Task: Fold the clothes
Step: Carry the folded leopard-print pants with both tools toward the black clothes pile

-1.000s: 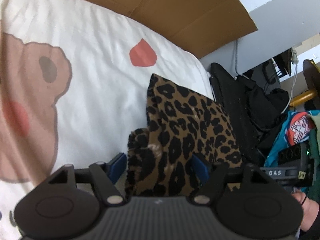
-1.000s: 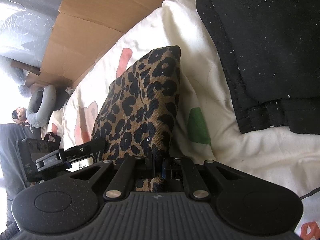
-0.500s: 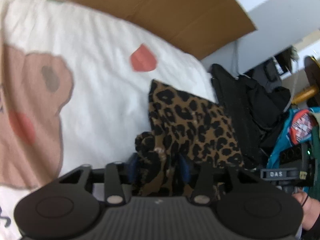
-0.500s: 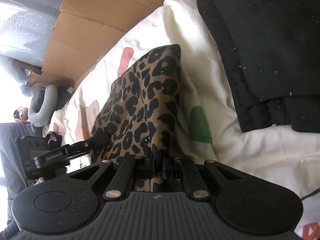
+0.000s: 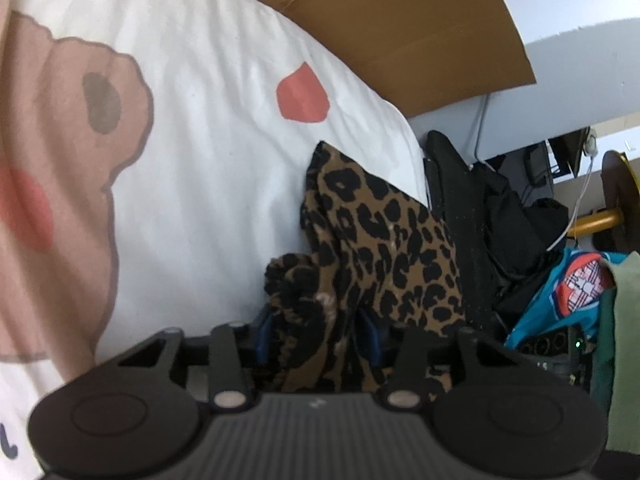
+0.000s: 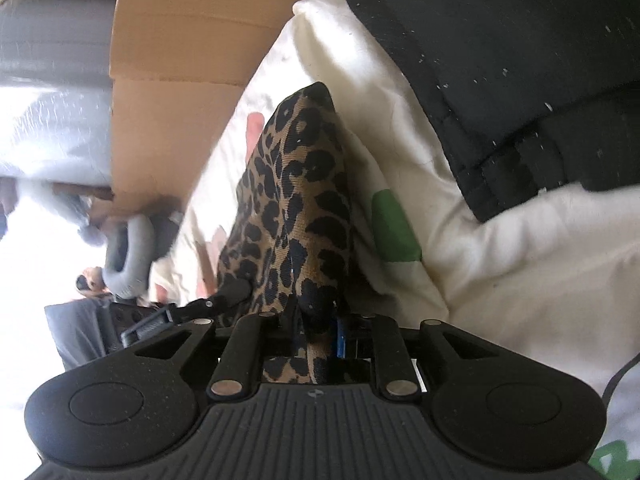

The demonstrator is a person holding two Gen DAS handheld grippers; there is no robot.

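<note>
Where lying: leopard-print garment [image 5: 384, 240] bunched on white bedsheet [image 5: 208, 152], beside black clothes [image 6: 520, 60]
Left gripper [image 5: 316, 332]: closing around bunched cloth
Right gripper [image 6: 316, 324]: opening, narrow, fold between fingers

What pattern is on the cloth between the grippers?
Leopard print: black spots on tan cloth. Clearest in the left wrist view.

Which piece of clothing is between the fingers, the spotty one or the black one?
The spotty leopard-print cloth; both grippers have it between their fingers. The black clothing lies apart on the bedsheet, untouched.
</note>
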